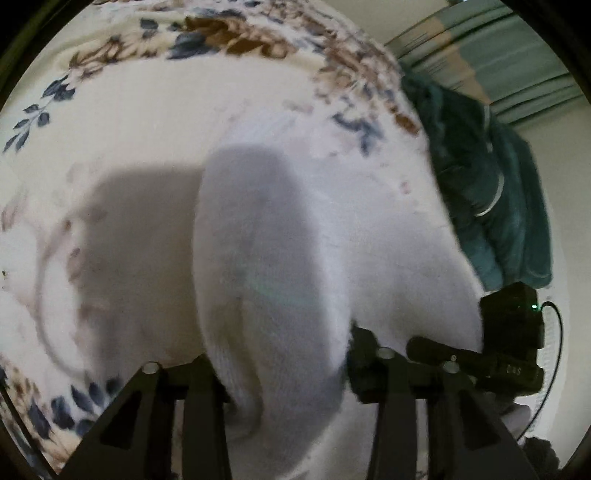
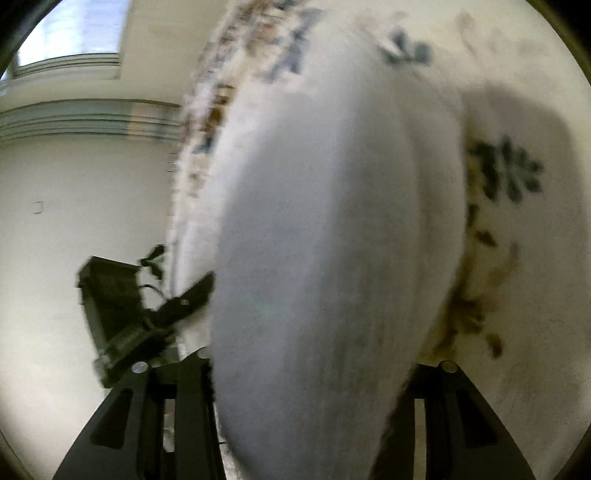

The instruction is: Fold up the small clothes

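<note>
A small white knit garment hangs in front of the left wrist camera, held in my left gripper, whose jaws are shut on its near edge. The same white cloth fills the right wrist view, bunched between the jaws of my right gripper, which is shut on it. The other gripper shows at the right edge of the left view and at the left of the right view, close beside the cloth. The cloth is lifted above a floral cream bedspread.
The floral bedspread lies under both grippers. A dark teal blanket is heaped at the bed's far right edge. A cream wall and a window lie beyond the bed.
</note>
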Demonstrator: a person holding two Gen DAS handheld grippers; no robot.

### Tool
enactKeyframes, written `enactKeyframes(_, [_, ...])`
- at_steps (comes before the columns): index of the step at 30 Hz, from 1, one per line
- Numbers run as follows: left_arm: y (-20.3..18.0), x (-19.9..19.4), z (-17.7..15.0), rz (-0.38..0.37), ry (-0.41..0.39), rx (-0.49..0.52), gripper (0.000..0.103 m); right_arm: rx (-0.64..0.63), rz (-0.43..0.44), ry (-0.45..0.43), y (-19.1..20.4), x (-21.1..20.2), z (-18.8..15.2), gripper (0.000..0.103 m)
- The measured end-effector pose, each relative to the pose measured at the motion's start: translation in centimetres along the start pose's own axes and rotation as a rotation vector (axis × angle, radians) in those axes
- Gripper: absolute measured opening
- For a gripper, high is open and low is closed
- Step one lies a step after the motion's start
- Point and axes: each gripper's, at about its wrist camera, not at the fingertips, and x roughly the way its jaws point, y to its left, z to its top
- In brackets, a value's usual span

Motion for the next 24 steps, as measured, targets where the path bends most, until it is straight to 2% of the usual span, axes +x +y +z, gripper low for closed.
enactKeyframes(1, [-0.1, 0.2, -0.1, 0.024, 0.015, 0.009, 0.05, 0.006, -0.025, 0.011, -0.5, 0.2, -0.3, 0.058])
enactKeyframes(2, [-0.2, 0.1, -0.5, 0.038, 0.02, 0.022, 0.052, 0.002, -0.092, 0.03, -0.7, 0.1, -0.6, 0.065])
enactKeyframes(4, [-0.5, -0.3, -1.1, 0.066, 0.021, 0.04, 0.058, -0.037, -0.188, 0.038, -0.5, -0.9, -2.0, 0.071])
enactKeyframes(5, [-0.7, -0.5, -1.4, 0.095, 0.016, 0.051, 0.063, -0.068, -0.251, 0.036, 0.0, -1.3, -2.6, 0.079])
enactKeyframes(8, [-1.5, -1.9, -2.9, 0.205, -0.035, 0.094, 0.072, -0.113, -0.433, -0.007, 0.8, -3.2, -5.2, 0.088])
enactKeyframes(10, [-2.0, -2.7, -4.2, 0.286, -0.065, 0.121, 0.094, -0.127, -0.519, -0.037, 1.7, -3.7, -6.3, 0.088])
enactKeyframes(12, [-2.2, -3.1, -5.6, 0.359, -0.075, 0.14, 0.096, -0.146, -0.62, -0.068, 1.3, -4.7, -8.6, 0.089])
enactKeyframes(16, [-3.3, -4.7, -8.5, 0.473, -0.115, 0.15, 0.102, -0.148, -0.754, -0.119, 4.1, -4.3, -10.2, 0.102])
enactKeyframes(19, [-4.9, -6.9, -10.0, 0.534, -0.169, 0.17, 0.103, -0.16, -0.854, -0.205, 6.3, -6.2, -11.9, 0.102])
enactKeyframes(21, [-6.1, -8.3, -10.6, 0.539, -0.2, 0.17, 0.103, -0.201, -0.927, -0.268, 8.8, -7.9, -13.4, 0.103])
enactKeyframes(24, [-8.0, -11.6, -11.7, 0.547, -0.232, 0.161, 0.103, -0.223, -0.962, -0.329, 12.9, -9.0, -14.7, 0.103])
